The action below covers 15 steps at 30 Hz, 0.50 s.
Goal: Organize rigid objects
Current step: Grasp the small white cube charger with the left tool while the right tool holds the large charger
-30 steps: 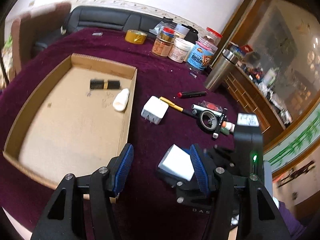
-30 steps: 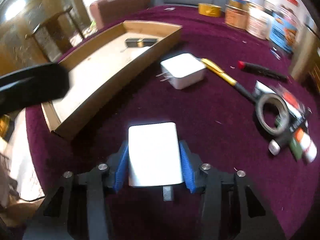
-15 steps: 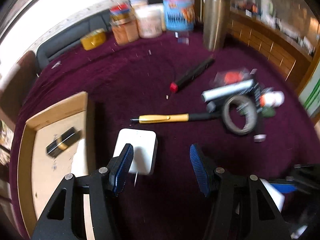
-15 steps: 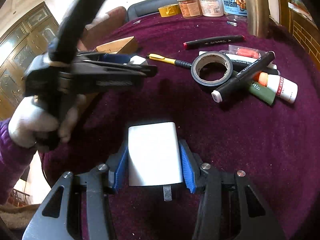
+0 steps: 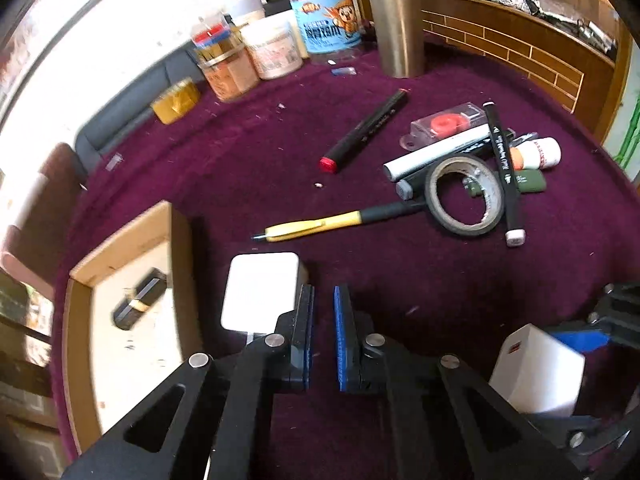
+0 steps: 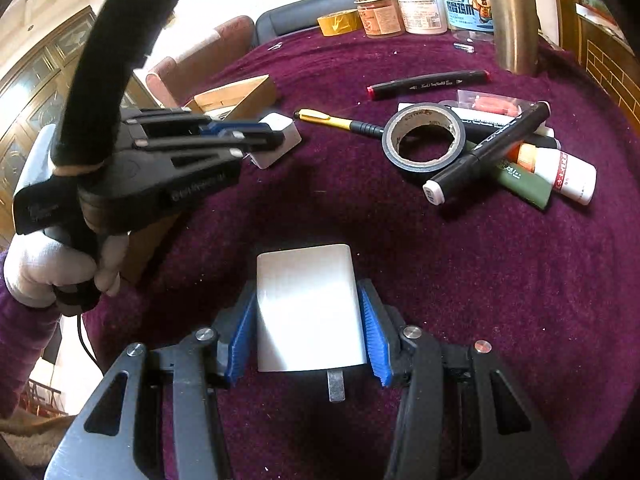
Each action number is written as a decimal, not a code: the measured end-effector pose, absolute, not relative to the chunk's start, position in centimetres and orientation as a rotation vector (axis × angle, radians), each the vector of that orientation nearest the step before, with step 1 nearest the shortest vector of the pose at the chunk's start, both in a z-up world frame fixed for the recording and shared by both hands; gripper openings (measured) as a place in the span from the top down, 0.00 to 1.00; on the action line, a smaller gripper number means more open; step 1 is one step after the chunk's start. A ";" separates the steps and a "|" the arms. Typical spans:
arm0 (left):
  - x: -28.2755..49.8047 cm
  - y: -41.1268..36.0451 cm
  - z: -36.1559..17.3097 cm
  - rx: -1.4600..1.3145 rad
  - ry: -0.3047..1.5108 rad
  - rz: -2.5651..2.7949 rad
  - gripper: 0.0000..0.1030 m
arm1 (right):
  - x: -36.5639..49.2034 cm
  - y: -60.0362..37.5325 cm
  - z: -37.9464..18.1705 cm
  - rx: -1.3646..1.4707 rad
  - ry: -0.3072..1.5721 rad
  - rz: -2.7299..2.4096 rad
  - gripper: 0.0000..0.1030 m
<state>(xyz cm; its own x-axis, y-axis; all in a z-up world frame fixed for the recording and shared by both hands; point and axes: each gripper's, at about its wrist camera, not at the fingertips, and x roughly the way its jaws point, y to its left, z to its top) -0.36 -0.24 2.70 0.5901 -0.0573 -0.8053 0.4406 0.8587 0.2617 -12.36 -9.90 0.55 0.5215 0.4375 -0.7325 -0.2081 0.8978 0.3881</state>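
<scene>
White plastic charger (image 6: 310,308) sits pinched between the right gripper's (image 6: 308,340) blue pads (image 6: 242,340), flat faces against them, one metal prong poking back toward the camera; grip looks square and firm. Second charger (image 5: 262,292) lies on the purple cloth (image 5: 400,280) just outside the left gripper's (image 5: 323,340) left finger (image 5: 305,328), beside the box (image 5: 80,320); left jaws have just snapped nearly together with nothing between them, so that charger seems missed. Judgement: both chargers are light, stiff, hard-shelled, not fragile, but glossy and round-edged, so likely to slip if taken at a corner; best taken across the two broad flat sides, mid-body, clear of the prongs. Left jaws would need to reopen and shift toward the box to straddle it.
</scene>
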 end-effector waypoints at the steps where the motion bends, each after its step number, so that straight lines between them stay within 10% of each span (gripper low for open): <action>1: -0.4 0.1 3.0 0.463 0.873 -0.287 0.91 | -12.3 -9.9 0.6 0.264 0.948 0.391 0.54; 5: 1.3 0.9 4.1 0.418 0.854 -0.259 0.43 | -12.3 -9.7 0.6 0.254 0.947 0.387 0.54; 11: 3.9 0.1 1.3 0.512 0.967 -0.260 0.29 | -12.2 -9.6 0.6 0.253 0.946 0.387 0.53; 15: 4.0 0.3 1.4 0.466 0.975 -0.276 0.38 | -12.2 -9.6 0.6 0.256 0.945 0.389 0.53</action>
<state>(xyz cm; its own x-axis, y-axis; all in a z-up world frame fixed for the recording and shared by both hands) 3.96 0.33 1.41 0.5379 -0.0176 -0.8428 0.4265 0.8681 0.2541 -12.18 -9.60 0.58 0.5242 0.4308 -0.7346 -0.2107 0.9014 0.3782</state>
